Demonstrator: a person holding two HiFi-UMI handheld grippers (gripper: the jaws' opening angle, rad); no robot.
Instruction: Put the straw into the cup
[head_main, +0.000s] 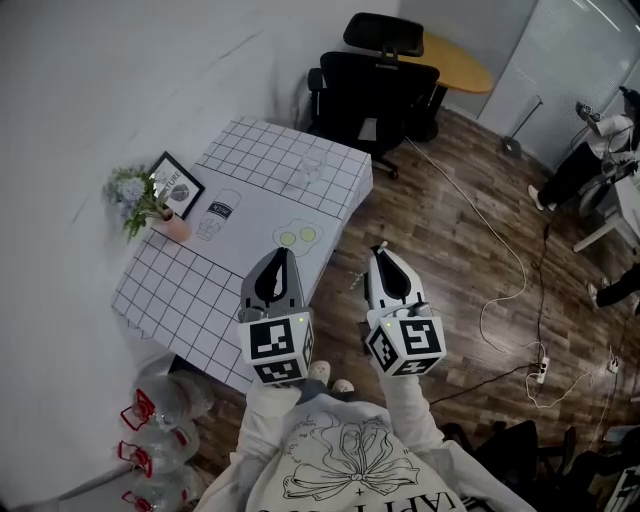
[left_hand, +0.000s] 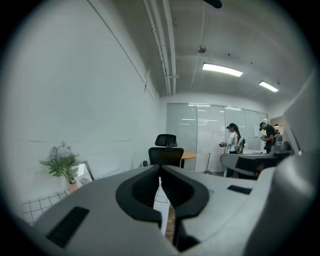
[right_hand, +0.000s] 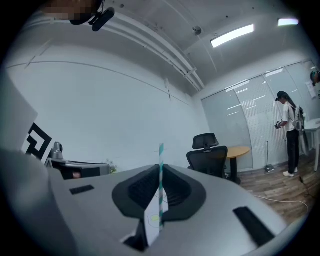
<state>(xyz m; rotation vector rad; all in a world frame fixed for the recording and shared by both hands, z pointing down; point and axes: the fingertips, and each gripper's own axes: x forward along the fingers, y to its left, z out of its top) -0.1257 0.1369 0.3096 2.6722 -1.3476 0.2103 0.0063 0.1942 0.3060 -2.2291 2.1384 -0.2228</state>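
While the right gripper (head_main: 381, 252) pinches the straw (right_hand: 161, 161), the closed left gripper (head_main: 282, 253) hangs by the table (head_main: 172, 292).

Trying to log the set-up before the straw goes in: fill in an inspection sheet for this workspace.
Surface: table under a white grid cloth, set against the wall.
Job's things: clear cup upright near the table's far end; striped straw upright in the right gripper.
Clutter: flower vase and framed picture on the wall side; clear plastic bundles on the floor by the table.
Grippers: left gripper jaws together, empty; right gripper shut on the straw; both short of the cup.
Cables: white cable across the wood floor to a power strip.
Surroundings: black office chair, round wooden table, people at the right.
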